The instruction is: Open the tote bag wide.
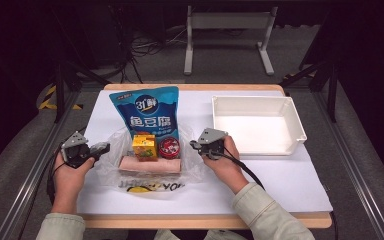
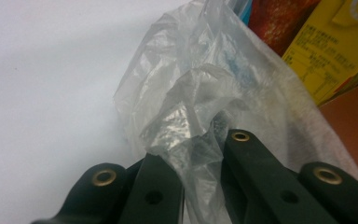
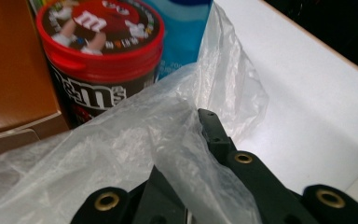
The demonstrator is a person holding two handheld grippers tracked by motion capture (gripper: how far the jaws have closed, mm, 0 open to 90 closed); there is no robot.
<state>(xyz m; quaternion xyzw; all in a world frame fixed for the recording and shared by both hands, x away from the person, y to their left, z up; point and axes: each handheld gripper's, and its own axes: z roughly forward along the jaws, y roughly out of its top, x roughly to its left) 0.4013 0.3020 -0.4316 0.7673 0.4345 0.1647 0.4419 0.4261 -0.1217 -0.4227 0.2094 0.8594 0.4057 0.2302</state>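
The left gripper (image 2: 193, 154) has its jaws pressed together on a crumpled fold of the clear plastic bag (image 2: 200, 98); in the left gripper view the film bunches up between the two black jaws and rises out above them. The right gripper (image 3: 186, 149) is likewise clamped on the bag's film (image 3: 135, 140), which drapes over its near jaw and hides most of it, so the exact contact there is hard to make out, though the jaws look fully closed on the plastic.

From the high view, the left gripper (image 1: 99, 149) pinches the bag's left edge and the right gripper (image 1: 196, 145) its right edge, with the bag (image 1: 111, 160) spread low on the white tabletop (image 1: 280, 180) between them. Inside the bag lie a blue pouch (image 1: 147, 112) reaching out toward the far side, a yellow carton (image 1: 144, 146), a red-lidded candy tub (image 1: 169, 147) just beside the carton, and a brown box (image 1: 150, 164) lying flat on the near side of both.

The left hand (image 1: 70, 172) grips its tool from behind, forearm coming in from the bottom left, jaws pointing right toward the bag. The right hand (image 1: 222, 160) holds its tool pointing left, forearm angled in from the lower right. A white tray (image 1: 300, 127) sits on the tabletop to the right, apart from the bag.
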